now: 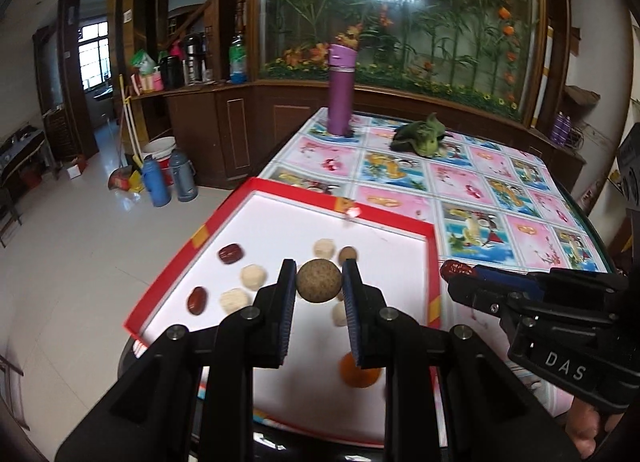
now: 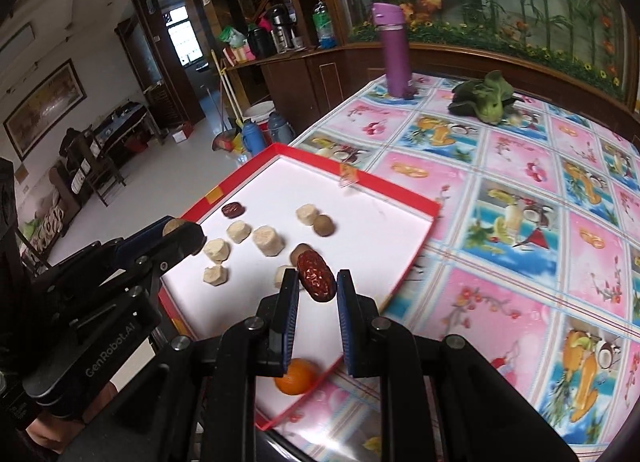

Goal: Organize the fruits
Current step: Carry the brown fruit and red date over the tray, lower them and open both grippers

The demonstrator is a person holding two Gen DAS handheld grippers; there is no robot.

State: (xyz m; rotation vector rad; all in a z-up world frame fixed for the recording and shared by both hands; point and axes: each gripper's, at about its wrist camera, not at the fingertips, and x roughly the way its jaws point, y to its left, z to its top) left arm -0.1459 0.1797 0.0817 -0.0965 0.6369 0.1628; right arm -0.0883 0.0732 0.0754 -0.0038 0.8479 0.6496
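Red-rimmed white tray (image 1: 434, 262), purple bottle (image 1: 340, 93), pink-and-blue fruit-patterned tablecloth (image 2: 520, 181).

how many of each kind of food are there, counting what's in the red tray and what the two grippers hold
red date: 3
brown round fruit: 3
pale chunk: 6
orange: 1
total: 13
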